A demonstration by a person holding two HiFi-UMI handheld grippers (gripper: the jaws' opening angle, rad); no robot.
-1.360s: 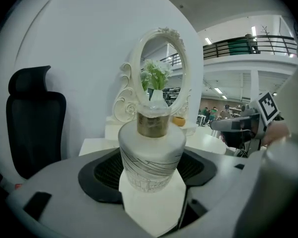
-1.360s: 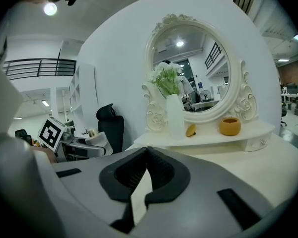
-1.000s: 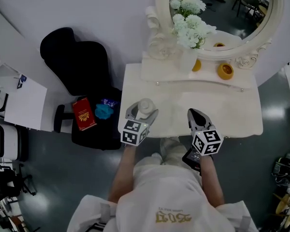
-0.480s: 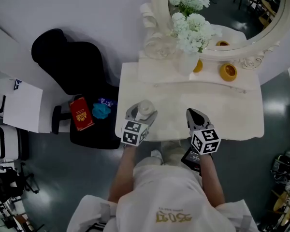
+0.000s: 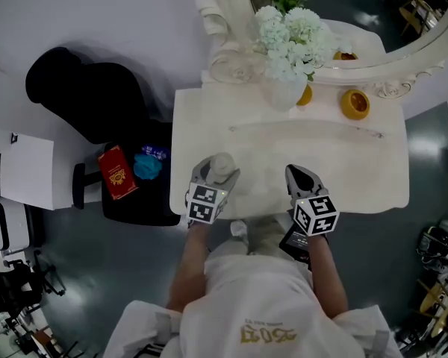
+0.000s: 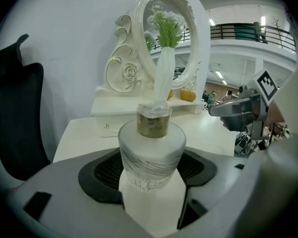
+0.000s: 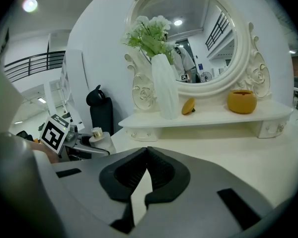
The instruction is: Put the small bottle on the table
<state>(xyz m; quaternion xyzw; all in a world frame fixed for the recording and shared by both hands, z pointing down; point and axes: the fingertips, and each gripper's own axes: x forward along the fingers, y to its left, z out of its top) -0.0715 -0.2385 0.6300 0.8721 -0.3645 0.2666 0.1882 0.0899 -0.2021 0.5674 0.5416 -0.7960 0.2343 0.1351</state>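
Small bottle [image 6: 152, 155] pinched upright by the left gripper [image 5: 217, 173]
It sits left of centre frame, over the tabletop's [image 5: 351, 162] near edge; the right gripper [image 5: 302, 179] beside it is pressed together, empty.

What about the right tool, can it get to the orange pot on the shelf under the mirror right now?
Probably yes. The right tool is shut and empty, the table between it and the orange pot looks bare, and the pot sits clear of the vase. It would need to open first.
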